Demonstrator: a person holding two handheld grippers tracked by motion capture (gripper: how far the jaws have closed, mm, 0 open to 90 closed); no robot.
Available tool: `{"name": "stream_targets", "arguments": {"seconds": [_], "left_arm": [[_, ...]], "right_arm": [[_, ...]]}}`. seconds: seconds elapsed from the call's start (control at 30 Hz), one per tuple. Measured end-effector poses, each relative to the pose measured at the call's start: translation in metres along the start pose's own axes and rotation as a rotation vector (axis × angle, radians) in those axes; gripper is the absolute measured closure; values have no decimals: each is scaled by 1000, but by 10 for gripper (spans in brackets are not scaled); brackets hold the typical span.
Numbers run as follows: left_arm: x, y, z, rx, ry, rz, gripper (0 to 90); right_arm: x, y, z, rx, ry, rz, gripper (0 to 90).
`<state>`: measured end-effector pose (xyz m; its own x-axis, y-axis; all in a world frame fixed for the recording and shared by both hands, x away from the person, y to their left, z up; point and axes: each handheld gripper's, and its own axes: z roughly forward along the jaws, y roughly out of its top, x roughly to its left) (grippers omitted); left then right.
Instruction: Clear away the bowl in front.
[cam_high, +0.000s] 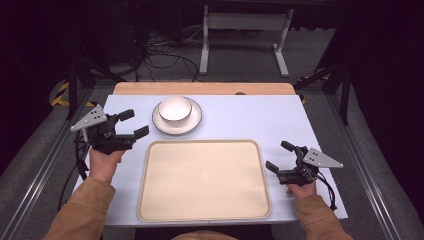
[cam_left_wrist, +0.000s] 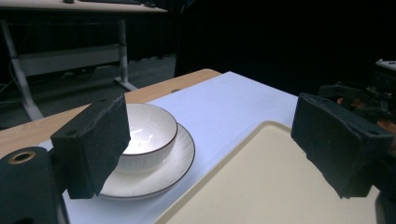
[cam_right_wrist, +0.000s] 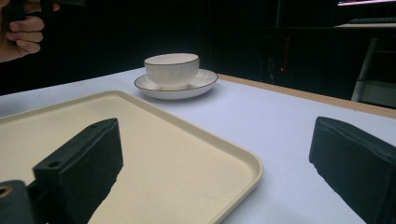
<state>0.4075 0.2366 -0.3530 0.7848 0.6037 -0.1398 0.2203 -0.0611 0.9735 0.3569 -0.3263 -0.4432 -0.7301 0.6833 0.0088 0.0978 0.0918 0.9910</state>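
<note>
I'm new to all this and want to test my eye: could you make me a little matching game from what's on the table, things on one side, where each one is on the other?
Things:
1. bowl
2. plate
3. tray
4. left tool

Places or states:
A. lying bare in the middle of the table, near the person
B. standing on the plate
C. held open above the table, left of the plate
D. on the table beyond the tray, under the bowl

Pairs: 1-B, 2-D, 3-A, 4-C
</note>
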Motion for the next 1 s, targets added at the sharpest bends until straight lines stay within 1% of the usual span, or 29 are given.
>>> {"name": "stream_targets", "arguments": {"seconds": [0.17, 0.23, 0.37, 0.5, 0.57, 0.63, 0.7, 0.73, 0.77, 0.8, 0.87, 0.9, 1.0], "left_arm": [[1, 7, 14, 20, -9, 22, 127], [2, 10, 17, 20, -18, 21, 128], [5, 15, 25, 13, -24, 20, 127], [11, 20, 35, -3, -46, -14, 131], [14, 22, 41, 6, -51, -21, 132], [14, 24, 47, 11, -54, -11, 133], [15, 27, 54, 27, -62, -1, 133], [15, 27, 54, 27, -62, -1, 132], [15, 29, 60, 29, -71, 7, 132], [15, 30, 61, 33, -73, 10, 132], [15, 32, 65, 32, -78, 9, 133], [16, 35, 70, 36, -92, 6, 132], [18, 38, 77, 41, -94, 4, 132]], "right_arm": [[0, 0, 0, -1, 0, 1, 30], [0, 0, 0, 0, 0, 1, 30], [0, 0, 0, 0, 1, 1, 30], [0, 0, 0, 3, -1, 2, 30], [0, 0, 0, 2, 1, 2, 30], [0, 0, 0, 3, 1, 4, 30], [0, 0, 0, 4, -1, 5, 29], [0, 0, 0, 4, -1, 5, 29], [0, 0, 0, 5, 0, 4, 29], [0, 0, 1, 6, 0, 4, 29], [0, 0, 1, 8, 2, 3, 29], [1, 0, 1, 10, 1, 0, 29], [1, 0, 1, 13, -1, 1, 28]]}}
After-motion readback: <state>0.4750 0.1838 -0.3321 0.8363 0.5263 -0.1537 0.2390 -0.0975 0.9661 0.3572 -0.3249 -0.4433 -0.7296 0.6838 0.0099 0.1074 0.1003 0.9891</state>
